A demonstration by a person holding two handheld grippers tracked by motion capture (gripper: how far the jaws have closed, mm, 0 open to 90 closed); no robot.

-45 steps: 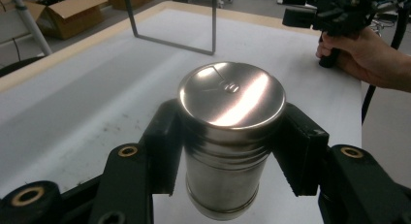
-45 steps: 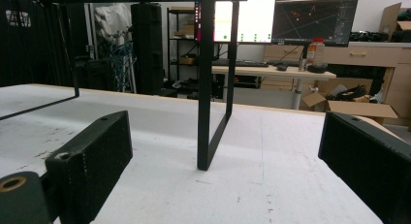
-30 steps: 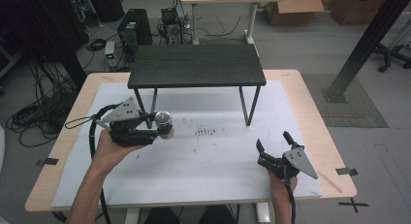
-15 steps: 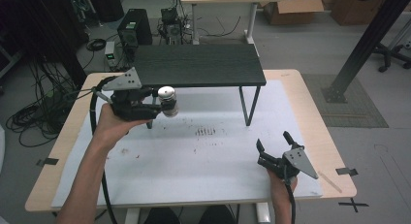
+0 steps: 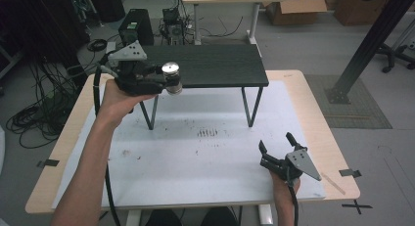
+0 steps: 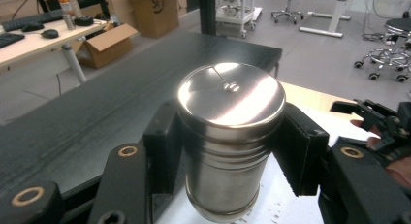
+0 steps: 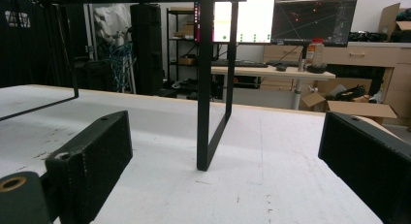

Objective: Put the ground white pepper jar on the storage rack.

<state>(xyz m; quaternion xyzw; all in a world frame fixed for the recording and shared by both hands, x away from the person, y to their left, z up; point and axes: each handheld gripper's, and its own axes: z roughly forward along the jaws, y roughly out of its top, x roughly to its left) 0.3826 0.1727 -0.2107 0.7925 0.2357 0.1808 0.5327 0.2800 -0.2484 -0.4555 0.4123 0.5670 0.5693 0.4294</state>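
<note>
- Can point(image 6: 229, 136) of shiny steel, upright, flat lid on top, clamped on both sides by the black jaws of the left gripper point(image 6: 228, 151).
- In the high view the can point(image 5: 171, 77) is held in the air at the front left corner of the shelf point(image 5: 210, 64), its lid about level with the shelf's top and well above the tabletop point(image 5: 195, 152).
- Left gripper point(image 5: 161, 81) sits in the left hand point(image 5: 117, 101), the forearm reaching up from the bottom edge; a black cable hangs from it along the arm.
- Shelf is a dark, wood-grained board on thin black metal legs, standing on the far half of the white tabletop.
- Right gripper point(image 5: 275, 150) rests low near the front right edge of the tabletop, held by the right hand point(image 5: 284, 184), well apart from the can.
- Its jaws stand wide open with nothing between them; in the right gripper view they frame one shelf leg point(image 7: 213, 88) and bare white surface.
- Smudges point(image 5: 208, 133) mark the tabletop just in front of the shelf.
- Beyond the tabletop: a desk with monitors point(image 7: 276, 18), cardboard boxes, and cables on the floor.
</note>
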